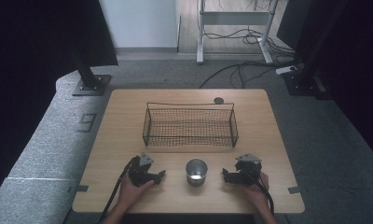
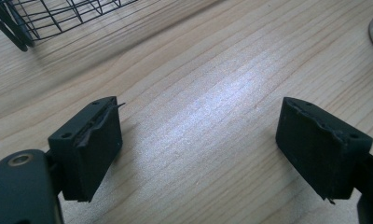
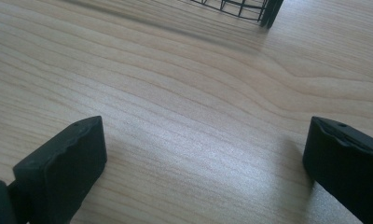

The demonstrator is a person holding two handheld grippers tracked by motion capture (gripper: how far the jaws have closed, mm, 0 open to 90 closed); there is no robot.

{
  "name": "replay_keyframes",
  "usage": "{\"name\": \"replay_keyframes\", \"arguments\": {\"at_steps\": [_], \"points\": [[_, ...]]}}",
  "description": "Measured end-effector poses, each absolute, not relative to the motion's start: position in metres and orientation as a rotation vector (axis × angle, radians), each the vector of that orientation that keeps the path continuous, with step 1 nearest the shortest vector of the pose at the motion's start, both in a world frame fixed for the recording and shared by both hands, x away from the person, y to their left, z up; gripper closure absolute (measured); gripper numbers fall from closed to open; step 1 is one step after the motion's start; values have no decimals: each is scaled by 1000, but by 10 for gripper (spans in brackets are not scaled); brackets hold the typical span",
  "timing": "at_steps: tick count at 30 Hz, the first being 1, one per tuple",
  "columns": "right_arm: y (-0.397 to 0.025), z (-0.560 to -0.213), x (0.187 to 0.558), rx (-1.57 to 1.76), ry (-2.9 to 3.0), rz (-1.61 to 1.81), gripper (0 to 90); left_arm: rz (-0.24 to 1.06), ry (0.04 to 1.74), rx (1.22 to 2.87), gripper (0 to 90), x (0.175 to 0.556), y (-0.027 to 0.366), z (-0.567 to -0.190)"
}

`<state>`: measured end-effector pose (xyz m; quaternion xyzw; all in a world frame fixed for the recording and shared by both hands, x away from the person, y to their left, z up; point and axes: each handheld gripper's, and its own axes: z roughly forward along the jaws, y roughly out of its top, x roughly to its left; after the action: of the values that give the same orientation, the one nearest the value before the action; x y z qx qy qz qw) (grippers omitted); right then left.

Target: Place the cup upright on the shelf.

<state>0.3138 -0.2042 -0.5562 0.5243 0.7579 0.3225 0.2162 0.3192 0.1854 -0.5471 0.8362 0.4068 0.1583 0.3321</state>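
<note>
**High view: a bare basket, a steel cup, and two wide claws**

High view gave us the whole layout, and we worked from the biggest thing down. We saw the wooden table (image 1: 128, 121) carrying everything. Toward its far side sat the black wire basket (image 1: 189, 125), long and rectangular, and we found nothing lying in it; the wood showed through its mesh. Just beyond its far rim lay a small dark round disc (image 1: 218, 100) on the table.

Nearer to us, at the front middle of the table, stood the metal cup (image 1: 196, 171), upright with its mouth open to the camera. We could make out only shiny metal inside it. It stood between the two grippers, close to each and touching neither.

We held the left gripper (image 1: 157, 176) low over the table to the cup's left, its jaws set wide apart with only wood grain between them in the left gripper view. We held the right gripper (image 1: 226, 176) likewise on the cup's right, its jaws also spread wide and holding nothing.
</note>
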Motion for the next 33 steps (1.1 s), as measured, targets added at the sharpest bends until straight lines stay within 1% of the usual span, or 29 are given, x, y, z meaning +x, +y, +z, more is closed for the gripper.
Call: {"name": "replay_keyframes", "arguments": {"at_steps": [3, 7, 11, 13, 22, 30, 33], "points": [[-205, -556, 312, 1450, 2095, 899, 19, 414, 1063, 2185, 143, 319, 185, -547], [-206, -555, 306, 1425, 2091, 916, 85, 414, 1063, 2185, 143, 319, 185, -547], [-204, -555, 302, 1415, 2077, 907, 103, 414, 1062, 2185, 143, 319, 185, -547], [-204, -554, 300, 1426, 2067, 912, 131, 414, 1062, 2185, 143, 319, 185, -547], [-210, -543, 292, 1401, 2016, 998, 135, 414, 1062, 2185, 143, 319, 185, -547], [-209, -520, 276, 1337, 1953, 1162, 144, 414, 1063, 2185, 143, 319, 185, -547], [-207, -517, 273, 1325, 1958, 1178, 144, 414, 1063, 2185, 143, 319, 185, -547]]}}
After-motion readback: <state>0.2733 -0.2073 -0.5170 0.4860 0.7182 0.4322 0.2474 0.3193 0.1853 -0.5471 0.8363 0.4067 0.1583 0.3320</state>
